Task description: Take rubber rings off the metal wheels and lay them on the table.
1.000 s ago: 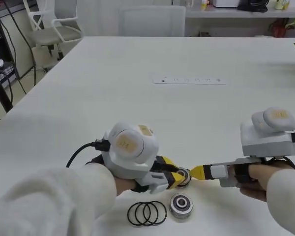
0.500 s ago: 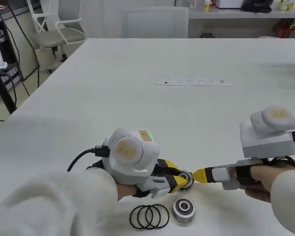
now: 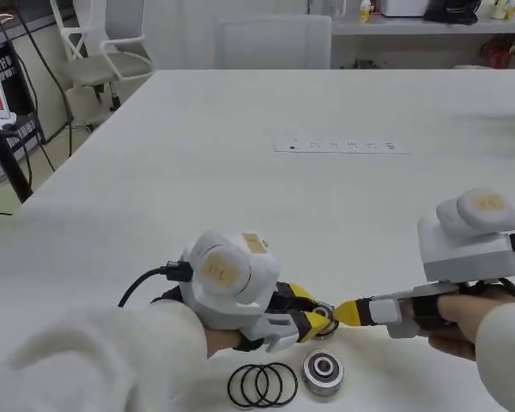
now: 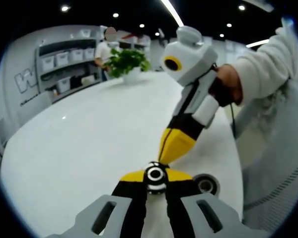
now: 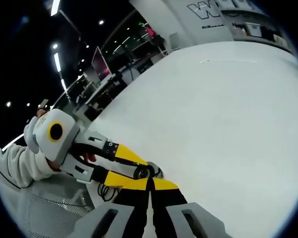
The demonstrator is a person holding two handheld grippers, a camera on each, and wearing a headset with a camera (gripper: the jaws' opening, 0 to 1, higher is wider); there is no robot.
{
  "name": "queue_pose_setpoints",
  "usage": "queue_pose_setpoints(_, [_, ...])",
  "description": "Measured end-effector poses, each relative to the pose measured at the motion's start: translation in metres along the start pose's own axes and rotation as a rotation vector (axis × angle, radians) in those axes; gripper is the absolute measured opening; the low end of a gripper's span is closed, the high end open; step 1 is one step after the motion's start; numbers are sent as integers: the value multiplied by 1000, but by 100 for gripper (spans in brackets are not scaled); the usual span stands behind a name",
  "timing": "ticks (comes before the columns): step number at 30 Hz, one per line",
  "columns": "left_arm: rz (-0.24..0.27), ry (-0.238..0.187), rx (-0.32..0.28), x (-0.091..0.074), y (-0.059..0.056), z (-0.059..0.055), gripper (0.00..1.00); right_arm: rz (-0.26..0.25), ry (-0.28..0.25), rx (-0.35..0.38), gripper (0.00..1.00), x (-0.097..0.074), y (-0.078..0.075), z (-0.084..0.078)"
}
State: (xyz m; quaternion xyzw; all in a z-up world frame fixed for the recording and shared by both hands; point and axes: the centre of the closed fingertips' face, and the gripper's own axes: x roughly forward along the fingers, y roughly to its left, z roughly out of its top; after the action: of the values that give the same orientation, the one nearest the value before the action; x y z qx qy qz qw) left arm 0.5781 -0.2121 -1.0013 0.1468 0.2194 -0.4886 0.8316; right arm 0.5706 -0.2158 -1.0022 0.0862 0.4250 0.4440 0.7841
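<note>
My left gripper (image 4: 154, 179) is pinching a small round silver metal wheel (image 4: 155, 173) between its yellow tips, low over the white table (image 3: 240, 172). My right gripper (image 5: 150, 182) has its yellow tips pressed together, and their point sits right against that wheel's edge. I cannot tell whether they have caught any rubber. In the head view, a second silver metal wheel (image 3: 324, 372) lies flat on the table nearer me. Just beside it, on its left, lie several overlapping thin black rubber rings (image 3: 262, 384).
</note>
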Motion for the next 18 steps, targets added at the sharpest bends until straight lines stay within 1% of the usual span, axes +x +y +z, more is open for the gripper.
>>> queue_pose_setpoints(5, [0, -2, 0, 0, 0, 0, 14, -4, 4, -16, 0, 1, 0, 0])
queue_pose_setpoints(14, [1, -3, -1, 0, 0, 0, 14, -1, 4, -19, 0, 1, 0, 1])
queue_pose_setpoints(17, [1, -3, -1, 0, 1, 0, 14, -6, 8, -49, 0, 2, 3, 1])
queue_pose_setpoints(18, [1, -3, -1, 0, 1, 0, 14, -5, 8, -48, 0, 2, 3, 1])
